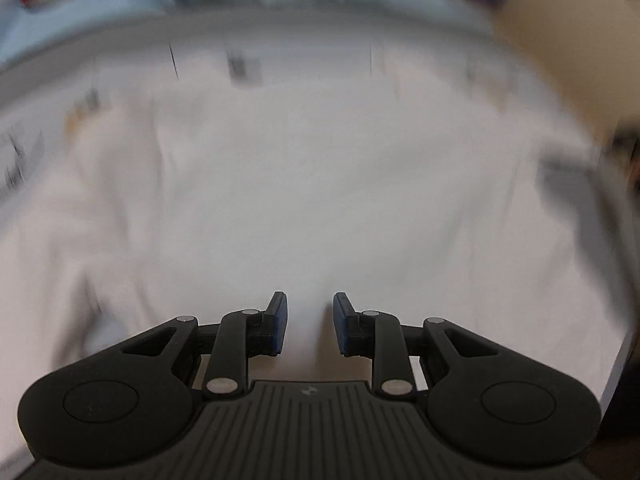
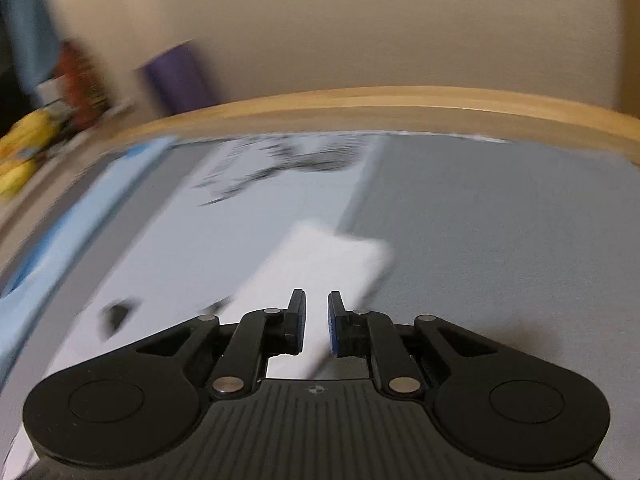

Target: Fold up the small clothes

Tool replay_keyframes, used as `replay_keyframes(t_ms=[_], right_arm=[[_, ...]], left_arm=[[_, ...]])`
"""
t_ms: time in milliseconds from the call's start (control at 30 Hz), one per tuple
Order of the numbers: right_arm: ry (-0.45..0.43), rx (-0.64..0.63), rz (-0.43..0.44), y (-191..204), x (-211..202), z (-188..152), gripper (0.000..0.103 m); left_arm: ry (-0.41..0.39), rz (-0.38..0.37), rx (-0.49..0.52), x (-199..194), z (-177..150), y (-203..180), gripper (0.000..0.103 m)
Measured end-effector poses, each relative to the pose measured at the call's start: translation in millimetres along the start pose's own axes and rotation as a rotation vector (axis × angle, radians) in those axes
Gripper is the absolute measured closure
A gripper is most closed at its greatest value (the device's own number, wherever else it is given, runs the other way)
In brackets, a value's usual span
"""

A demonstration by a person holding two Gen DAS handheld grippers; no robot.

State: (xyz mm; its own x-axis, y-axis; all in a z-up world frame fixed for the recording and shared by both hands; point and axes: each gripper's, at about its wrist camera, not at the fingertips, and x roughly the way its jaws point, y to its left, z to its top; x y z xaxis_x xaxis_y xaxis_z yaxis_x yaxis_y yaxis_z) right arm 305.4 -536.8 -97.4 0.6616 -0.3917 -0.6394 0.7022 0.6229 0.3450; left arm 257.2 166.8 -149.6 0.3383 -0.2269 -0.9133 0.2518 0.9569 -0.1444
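Two grippers are seen, each from its own wrist camera, and both views are blurred. The left gripper (image 1: pixel 310 322) is pointed down at a white garment (image 1: pixel 300 184) spread ahead of and beneath it; a moderate gap is kept between its jaws, and cloth is seen behind that gap, but whether any is pinched cannot be told. The right gripper (image 2: pixel 317 322) is held with its jaws narrowly apart, a white fold of the garment (image 2: pixel 320 268) lying just ahead of its tips on a grey surface (image 2: pixel 500 240). A wooden edge (image 2: pixel 380 100) is seen beyond.
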Motion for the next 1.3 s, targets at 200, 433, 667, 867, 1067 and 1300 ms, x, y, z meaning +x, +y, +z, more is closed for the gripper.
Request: replay_keyframes(t_ms=[200, 433, 667, 867, 1067, 1300], right_arm=[[0.291, -0.269, 0.403, 59, -73, -45, 0.068], [0.66, -0.693, 0.558, 80, -155, -148, 0.062], [0.814, -0.973, 0.416, 49, -183, -221, 0.06], [0.875, -1.032, 0.429, 30, -206, -235, 0.098], [0.826, -0.932, 0.505, 5, -238, -189, 0.099], [0.865, -1.112, 0.325, -15, -235, -218, 0.097]], left_arm=[[0.04, 0.084, 0.003, -32, -21, -19, 0.075], [0.111, 0.054, -0.12, -82, -88, -22, 0.075], [0.246, 0.095, -0.093, -84, -167, -30, 0.075], [0.237, 0.041, -0.062, -94, -197, -47, 0.099], [0.136, -0.053, 0.005, -144, -198, -54, 0.102], [0.265, 0.058, 0.187, -130, -218, -78, 0.101]])
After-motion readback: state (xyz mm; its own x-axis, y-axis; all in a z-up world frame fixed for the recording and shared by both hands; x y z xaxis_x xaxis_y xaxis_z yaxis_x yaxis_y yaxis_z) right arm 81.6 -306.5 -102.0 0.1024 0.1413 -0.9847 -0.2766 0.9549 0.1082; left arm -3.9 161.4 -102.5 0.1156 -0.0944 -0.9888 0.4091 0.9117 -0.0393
